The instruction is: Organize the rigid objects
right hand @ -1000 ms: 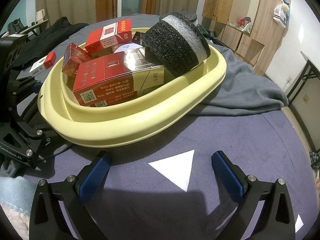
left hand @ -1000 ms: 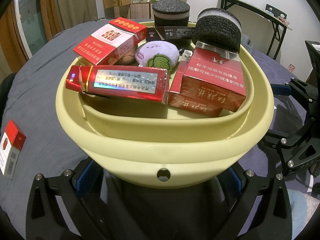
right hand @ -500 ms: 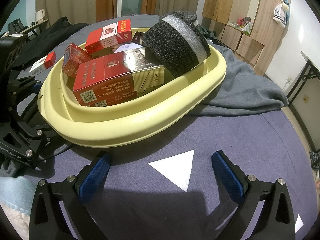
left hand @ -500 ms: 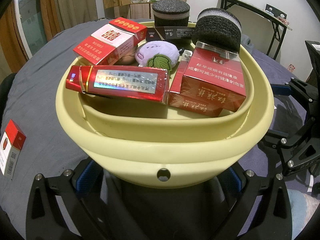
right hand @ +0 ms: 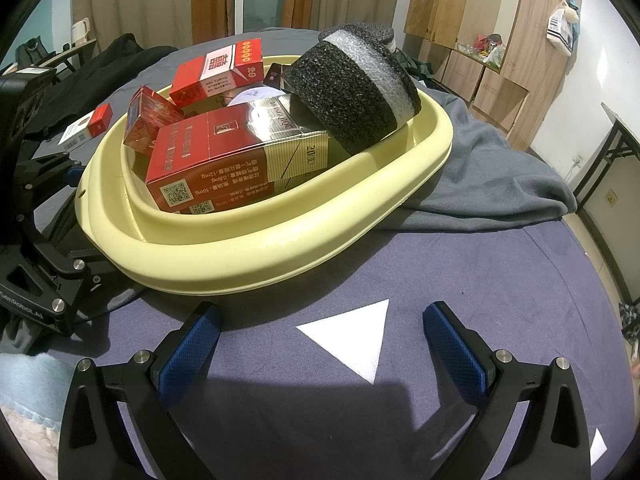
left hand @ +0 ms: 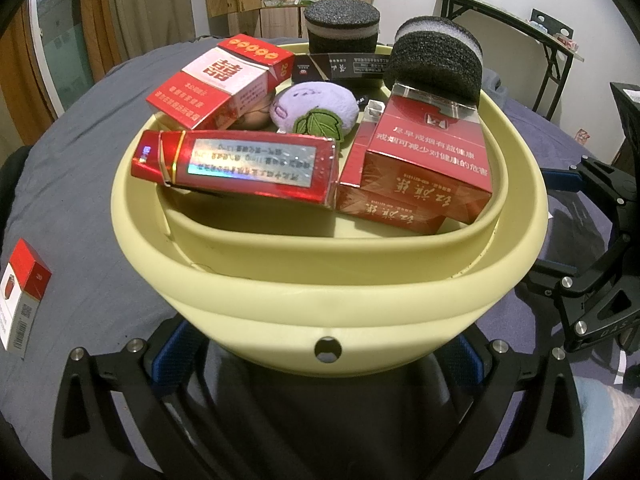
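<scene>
A pale yellow basin (left hand: 320, 296) stands on the blue-grey cloth, right in front of my left gripper (left hand: 320, 342). That gripper is open, its blue pads (left hand: 176, 340) spread wide under the basin's near rim, with the tips hidden. The basin holds several red cigarette boxes (left hand: 240, 168), a purple plush (left hand: 314, 106) and a dark foam puck (left hand: 438, 60). A red-and-white cigarette pack (left hand: 24, 296) lies loose on the cloth to the left. In the right wrist view my right gripper (right hand: 322, 312) is open above the cloth, short of the basin (right hand: 260, 248), holding nothing.
A second foam puck (left hand: 342, 26) stands behind the basin. A grey garment (right hand: 492, 168) lies bunched beside the basin's far right. A white triangular paper (right hand: 352, 332) lies between the right fingers. Wooden cabinets and a folding table stand beyond the table.
</scene>
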Available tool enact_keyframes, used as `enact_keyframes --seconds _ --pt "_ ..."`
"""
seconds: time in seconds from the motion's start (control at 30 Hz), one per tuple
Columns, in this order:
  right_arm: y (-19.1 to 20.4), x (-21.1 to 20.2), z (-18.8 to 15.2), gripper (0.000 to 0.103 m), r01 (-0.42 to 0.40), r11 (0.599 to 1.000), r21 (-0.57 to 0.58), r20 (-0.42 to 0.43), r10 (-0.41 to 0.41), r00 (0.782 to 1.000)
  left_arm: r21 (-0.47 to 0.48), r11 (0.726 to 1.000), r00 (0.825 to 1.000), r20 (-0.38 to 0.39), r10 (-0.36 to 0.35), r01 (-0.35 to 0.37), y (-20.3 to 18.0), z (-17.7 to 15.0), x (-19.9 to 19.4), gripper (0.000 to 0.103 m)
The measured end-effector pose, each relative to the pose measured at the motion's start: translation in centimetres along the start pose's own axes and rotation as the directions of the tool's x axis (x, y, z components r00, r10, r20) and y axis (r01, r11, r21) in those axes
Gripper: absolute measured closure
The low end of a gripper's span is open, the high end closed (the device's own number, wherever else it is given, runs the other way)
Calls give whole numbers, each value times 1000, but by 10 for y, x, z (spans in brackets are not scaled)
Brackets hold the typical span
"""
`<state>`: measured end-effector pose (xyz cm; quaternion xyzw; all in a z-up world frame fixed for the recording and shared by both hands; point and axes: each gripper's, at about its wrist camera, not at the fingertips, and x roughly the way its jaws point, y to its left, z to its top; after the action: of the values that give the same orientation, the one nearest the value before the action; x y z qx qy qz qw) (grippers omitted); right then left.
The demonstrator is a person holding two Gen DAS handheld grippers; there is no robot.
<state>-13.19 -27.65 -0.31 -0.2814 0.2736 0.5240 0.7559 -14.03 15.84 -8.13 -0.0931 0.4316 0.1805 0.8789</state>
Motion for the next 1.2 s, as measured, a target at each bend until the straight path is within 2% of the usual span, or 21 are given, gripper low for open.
enact_keyframes --seconds 1.2 --pt "0 0 0 0 0 1000 0 0 0 1000 1 1000 1000 2 2 -2 -1 2 1 0"
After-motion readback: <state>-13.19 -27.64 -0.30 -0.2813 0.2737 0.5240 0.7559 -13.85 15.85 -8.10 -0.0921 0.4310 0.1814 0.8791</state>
